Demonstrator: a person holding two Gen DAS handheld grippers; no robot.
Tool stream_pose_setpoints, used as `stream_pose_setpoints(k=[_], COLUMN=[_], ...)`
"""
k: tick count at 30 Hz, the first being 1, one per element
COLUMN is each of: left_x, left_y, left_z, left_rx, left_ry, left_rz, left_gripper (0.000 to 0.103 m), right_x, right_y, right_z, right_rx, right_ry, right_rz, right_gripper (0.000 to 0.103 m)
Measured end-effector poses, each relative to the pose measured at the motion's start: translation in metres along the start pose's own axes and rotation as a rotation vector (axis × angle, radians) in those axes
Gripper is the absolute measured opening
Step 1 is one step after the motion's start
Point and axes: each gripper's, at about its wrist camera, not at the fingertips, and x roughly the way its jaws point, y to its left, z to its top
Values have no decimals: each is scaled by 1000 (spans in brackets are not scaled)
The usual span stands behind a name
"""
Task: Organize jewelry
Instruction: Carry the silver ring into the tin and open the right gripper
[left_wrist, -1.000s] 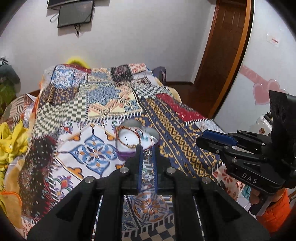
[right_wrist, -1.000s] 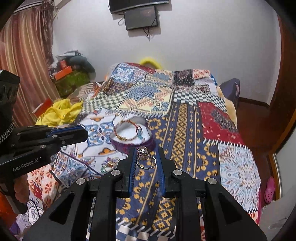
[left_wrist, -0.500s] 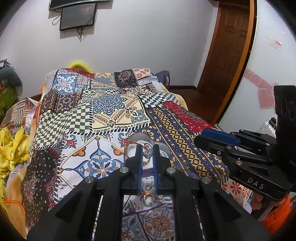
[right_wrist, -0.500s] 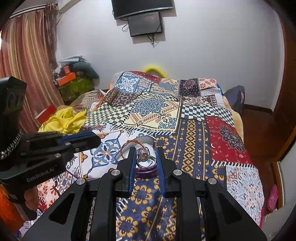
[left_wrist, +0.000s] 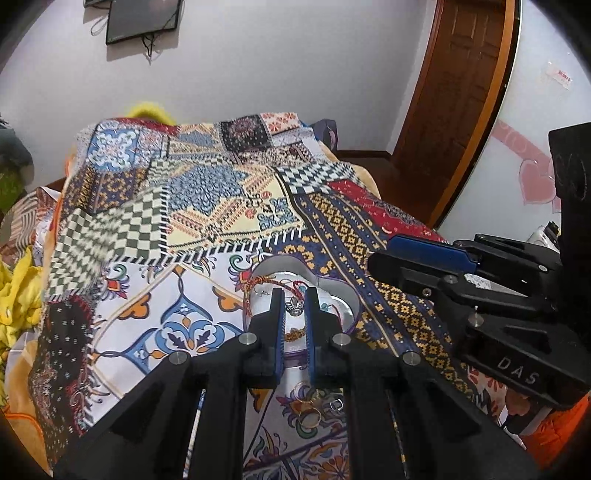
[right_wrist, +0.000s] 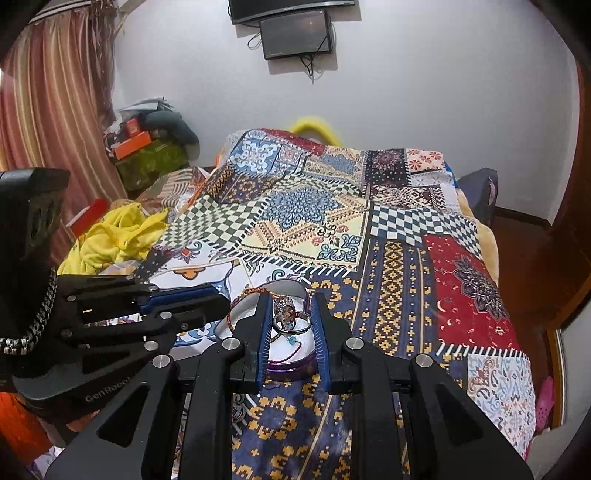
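A heart-shaped white jewelry box (left_wrist: 281, 264) with a purple wall lies on the patchwork bedspread, holding a red-and-gold bangle (left_wrist: 258, 286) and thin cords. My left gripper (left_wrist: 294, 297) hangs over the box, shut on a small silver crown ring (left_wrist: 294, 307). In the right wrist view the same box (right_wrist: 288, 366) sits under my right gripper (right_wrist: 290, 304), which is shut on a silver ring with an ornate top (right_wrist: 290, 318). Each gripper shows in the other's view: the right gripper (left_wrist: 382, 258) to the right, the left gripper (right_wrist: 216, 300) to the left.
Several loose rings (left_wrist: 309, 408) lie on the bedspread (left_wrist: 221, 206) just in front of the box. Yellow cloth (right_wrist: 118, 236) is piled at the bed's left side. A wooden door (left_wrist: 454, 92) stands at the right and a screen (right_wrist: 297, 35) hangs on the far wall.
Both grippers have moved forward with their rings. The box, earlier ahead of the fingertips, now lies directly beneath them.
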Motion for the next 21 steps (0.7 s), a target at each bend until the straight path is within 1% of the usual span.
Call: stream_pose_setpoints(k=[7, 13, 21], left_x=[16, 20, 20], left_y=[6, 8, 13], left_z=[-2, -2, -4], left_rx=[3, 10, 0], left_ry=[33, 28, 35], left_rz=[-9, -10, -13], left_gripper=[8, 8, 9], right_x=[22, 35, 42], right_y=[0, 0, 2], right_z=[-3, -3, 0], right_rx=[-17, -20, -17], right_ry=[51, 76, 103], right_rz=[4, 2, 15], right_gripper=[19, 19, 19])
